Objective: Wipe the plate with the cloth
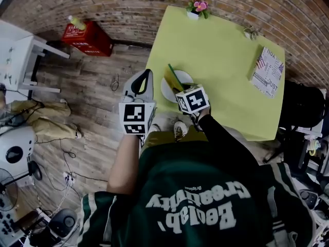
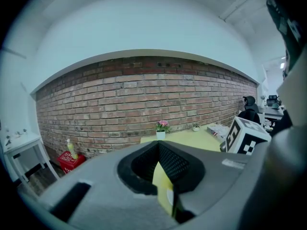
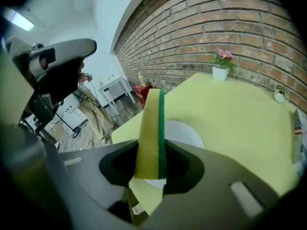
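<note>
Now, the big yellow-green table point(image 1: 226, 55), with the white plate point(image 1: 168, 92) at its lower-left edge, mid-frame. It looks stiff, glossy and breakable, and likely to skate unless steadied at the rim. The right gripper point(image 3: 149, 166) is clamped on the cloth point(image 3: 151, 128), a soft, light yellow pad with a green face, over the plate. The left gripper point(image 2: 159, 150) has its jaws together, holding nothing. The sweatshirt point(image 1: 200, 199) print seems to read "Creativity". The lettering on the red crate point(image 1: 87, 37), upper left, is unreadable.
</note>
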Available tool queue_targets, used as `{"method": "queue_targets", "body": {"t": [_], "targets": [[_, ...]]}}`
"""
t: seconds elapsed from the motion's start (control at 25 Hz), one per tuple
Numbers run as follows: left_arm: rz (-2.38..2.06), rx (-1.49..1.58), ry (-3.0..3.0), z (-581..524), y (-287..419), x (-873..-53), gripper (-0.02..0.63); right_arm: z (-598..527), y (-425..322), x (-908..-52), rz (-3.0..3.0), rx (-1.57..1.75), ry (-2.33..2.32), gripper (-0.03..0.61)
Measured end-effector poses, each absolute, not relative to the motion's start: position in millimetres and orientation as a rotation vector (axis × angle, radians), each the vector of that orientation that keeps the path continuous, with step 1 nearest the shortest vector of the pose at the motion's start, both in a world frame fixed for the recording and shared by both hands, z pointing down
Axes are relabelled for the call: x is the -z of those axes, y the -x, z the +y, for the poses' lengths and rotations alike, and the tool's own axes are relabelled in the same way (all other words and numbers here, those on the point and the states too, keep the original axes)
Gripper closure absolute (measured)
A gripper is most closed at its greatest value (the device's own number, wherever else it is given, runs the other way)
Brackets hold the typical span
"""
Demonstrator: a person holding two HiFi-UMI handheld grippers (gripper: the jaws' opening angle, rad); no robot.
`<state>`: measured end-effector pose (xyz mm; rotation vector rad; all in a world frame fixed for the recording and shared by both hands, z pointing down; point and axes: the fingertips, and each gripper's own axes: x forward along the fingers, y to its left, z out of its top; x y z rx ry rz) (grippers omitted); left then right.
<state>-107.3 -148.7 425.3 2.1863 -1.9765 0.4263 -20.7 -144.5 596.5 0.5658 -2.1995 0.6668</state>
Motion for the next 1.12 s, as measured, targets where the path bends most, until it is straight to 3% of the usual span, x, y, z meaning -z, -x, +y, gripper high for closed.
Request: {"method": "queue_targets", "body": {"t": [0.44, 1.12], "targets": [[-1.938, -0.419, -2.183, -123, 114, -429, 0.607, -118, 40, -614, -2.146, -0.65, -0.506, 0.44], [-1.906, -0.388, -2.239, -130, 90, -426, 0.607, -160, -50, -616, -2.048, -0.684, -0.783, 0.44]]}}
